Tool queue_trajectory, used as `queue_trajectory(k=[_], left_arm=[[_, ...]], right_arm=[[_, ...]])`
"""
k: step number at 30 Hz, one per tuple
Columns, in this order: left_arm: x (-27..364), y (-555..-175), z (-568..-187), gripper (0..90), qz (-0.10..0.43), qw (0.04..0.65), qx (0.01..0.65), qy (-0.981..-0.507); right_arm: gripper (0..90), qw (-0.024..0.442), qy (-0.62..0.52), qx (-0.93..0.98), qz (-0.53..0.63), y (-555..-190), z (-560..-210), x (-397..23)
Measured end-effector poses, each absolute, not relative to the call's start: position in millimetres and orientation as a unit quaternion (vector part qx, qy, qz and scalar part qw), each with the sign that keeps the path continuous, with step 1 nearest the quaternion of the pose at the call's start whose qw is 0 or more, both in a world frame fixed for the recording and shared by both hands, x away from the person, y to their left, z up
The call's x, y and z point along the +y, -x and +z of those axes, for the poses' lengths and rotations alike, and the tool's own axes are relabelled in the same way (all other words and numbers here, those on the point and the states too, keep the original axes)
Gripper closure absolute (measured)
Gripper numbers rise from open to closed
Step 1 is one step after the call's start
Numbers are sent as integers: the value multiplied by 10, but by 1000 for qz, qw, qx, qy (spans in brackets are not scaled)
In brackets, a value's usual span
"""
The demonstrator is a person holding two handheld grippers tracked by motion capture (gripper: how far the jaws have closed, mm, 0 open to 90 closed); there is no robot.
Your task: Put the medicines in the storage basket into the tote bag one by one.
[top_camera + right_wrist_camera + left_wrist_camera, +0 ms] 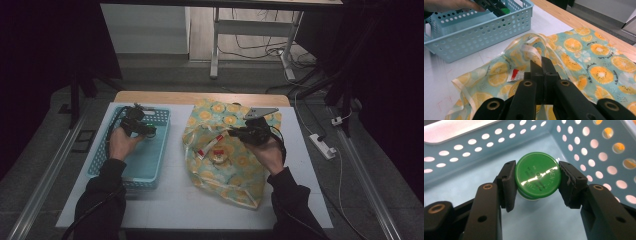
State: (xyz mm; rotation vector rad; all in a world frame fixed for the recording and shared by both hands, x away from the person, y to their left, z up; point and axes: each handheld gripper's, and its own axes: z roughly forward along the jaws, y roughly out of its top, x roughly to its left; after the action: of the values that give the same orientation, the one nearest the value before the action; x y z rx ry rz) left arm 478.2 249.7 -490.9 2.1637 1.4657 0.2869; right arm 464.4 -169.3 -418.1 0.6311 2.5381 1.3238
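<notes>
Overhead, round glossy green cap (538, 176), perforated plastic basket (579, 147)

The round green metal cap (538, 176) carries embossed lettering around its rim, too glare-washed to read. Small dark print circles the orange slices on the fruit-patterned cloth bag (599, 57), also illegible.

On the surface (165, 200) the basket (107, 167) stood at the left and the bag (240, 172) lay just beside it at the right. Inside the basket, a capped bottle (537, 176) sat between the left hand-held gripper (537, 182) jaws.
</notes>
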Motion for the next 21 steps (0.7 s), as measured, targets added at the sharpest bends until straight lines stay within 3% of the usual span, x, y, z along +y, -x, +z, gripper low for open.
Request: queue_trajectory(k=[21], left_arm=[[2447,-4509,-4514,520,123,293,506,-802]], right_arm=[[898,106,-213,860,452,-4639,-4173,-1696]])
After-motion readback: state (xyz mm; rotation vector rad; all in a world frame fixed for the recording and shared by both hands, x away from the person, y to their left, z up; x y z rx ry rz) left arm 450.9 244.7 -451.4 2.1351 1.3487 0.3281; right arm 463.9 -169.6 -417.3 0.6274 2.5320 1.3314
